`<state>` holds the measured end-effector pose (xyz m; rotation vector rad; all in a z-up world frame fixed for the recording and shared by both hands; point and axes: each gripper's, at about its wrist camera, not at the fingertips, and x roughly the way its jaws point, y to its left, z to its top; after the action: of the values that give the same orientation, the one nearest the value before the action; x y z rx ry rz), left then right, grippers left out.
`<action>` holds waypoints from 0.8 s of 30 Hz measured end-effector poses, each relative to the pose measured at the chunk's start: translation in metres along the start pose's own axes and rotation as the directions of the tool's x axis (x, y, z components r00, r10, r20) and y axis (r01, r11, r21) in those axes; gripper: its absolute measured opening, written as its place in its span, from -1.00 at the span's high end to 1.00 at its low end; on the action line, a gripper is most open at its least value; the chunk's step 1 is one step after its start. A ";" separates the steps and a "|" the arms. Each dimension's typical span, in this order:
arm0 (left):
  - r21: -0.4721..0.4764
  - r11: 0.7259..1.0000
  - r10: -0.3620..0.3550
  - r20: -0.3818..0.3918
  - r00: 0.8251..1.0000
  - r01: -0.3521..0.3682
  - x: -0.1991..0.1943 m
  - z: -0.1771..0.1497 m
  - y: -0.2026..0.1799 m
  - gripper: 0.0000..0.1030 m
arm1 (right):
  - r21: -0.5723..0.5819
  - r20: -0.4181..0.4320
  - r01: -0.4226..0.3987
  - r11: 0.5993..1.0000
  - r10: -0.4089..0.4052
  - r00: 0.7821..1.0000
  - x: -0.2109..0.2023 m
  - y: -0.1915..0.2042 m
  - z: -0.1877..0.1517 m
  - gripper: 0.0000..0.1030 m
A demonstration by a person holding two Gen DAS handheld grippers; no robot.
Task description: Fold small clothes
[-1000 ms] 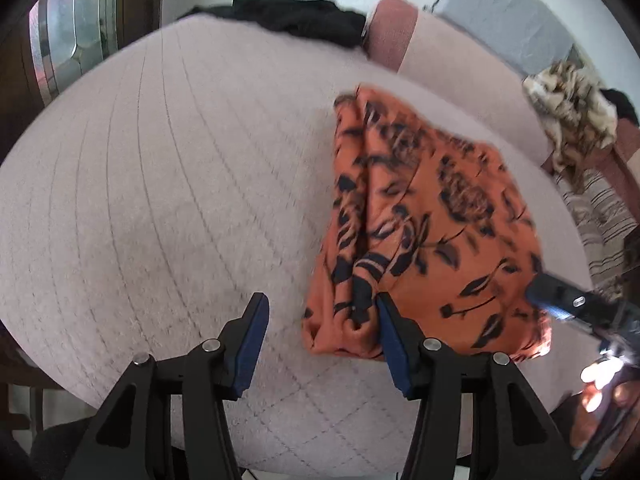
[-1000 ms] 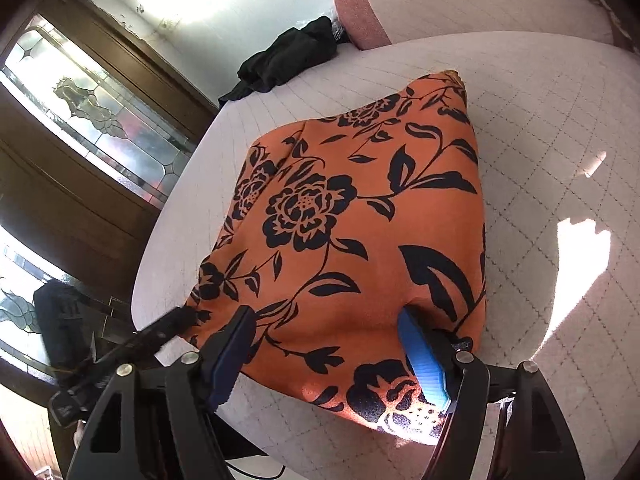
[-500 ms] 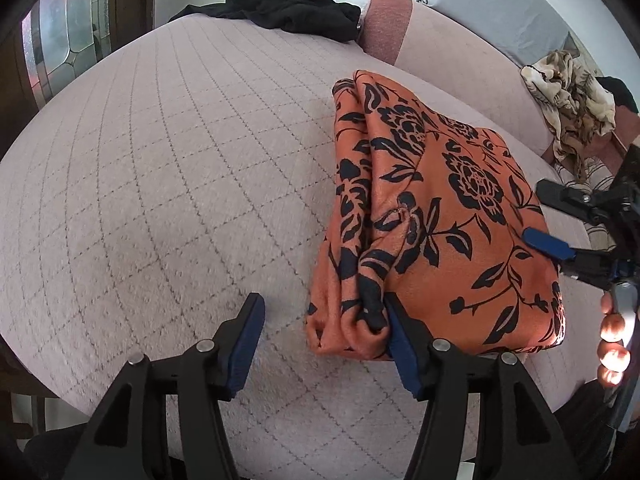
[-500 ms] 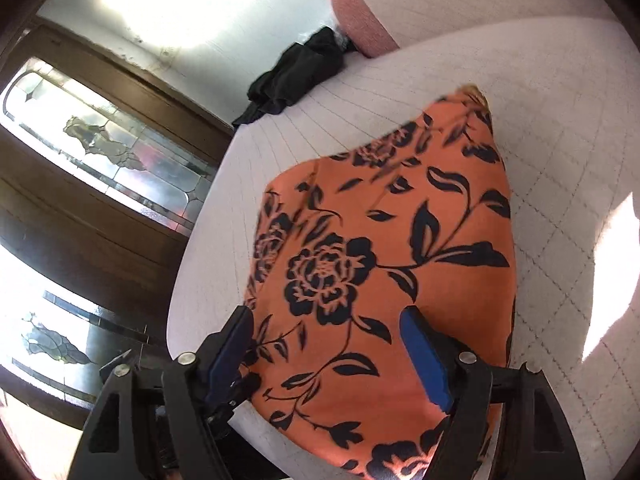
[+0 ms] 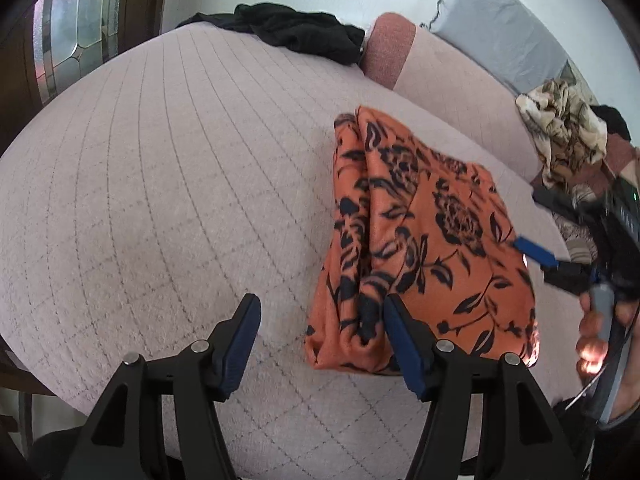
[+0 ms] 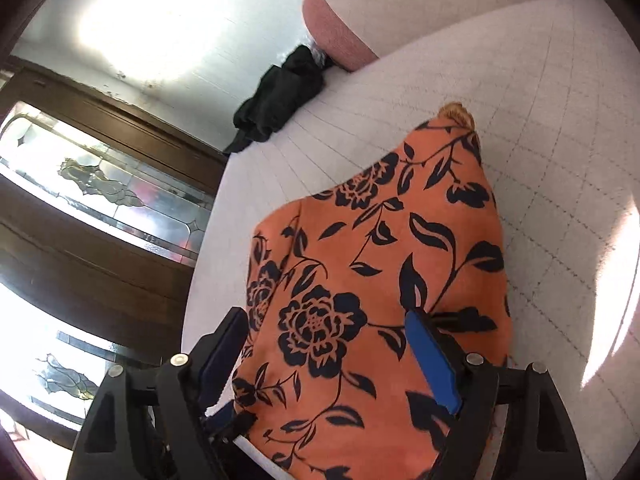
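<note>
Quilted pink bed | orange garment folded, seemingly | both tongs apart

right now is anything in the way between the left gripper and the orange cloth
Nothing visible blocks it. The left gripper is open over bare bedspread, and the orange cloth lies just beside its right finger. The black garment sits far back, well out of the path.

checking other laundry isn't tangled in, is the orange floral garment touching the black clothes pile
Apart. The left wrist view shows bare quilted bedspread between the orange floral garment and the black clothes pile.
</note>
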<state>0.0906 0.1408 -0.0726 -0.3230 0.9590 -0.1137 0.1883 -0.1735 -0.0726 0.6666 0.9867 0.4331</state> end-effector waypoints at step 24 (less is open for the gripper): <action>0.163 0.967 0.196 0.016 0.980 -0.196 0.020 0.057 -0.054 -0.40 | 0.016 0.006 0.101 0.995 -0.101 0.995 -0.046 -0.040 -0.037 -0.63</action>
<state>0.1510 0.0978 -0.0405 -0.0754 0.9700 -0.0114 0.1356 -0.2186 -0.0858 0.6287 1.0130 0.3342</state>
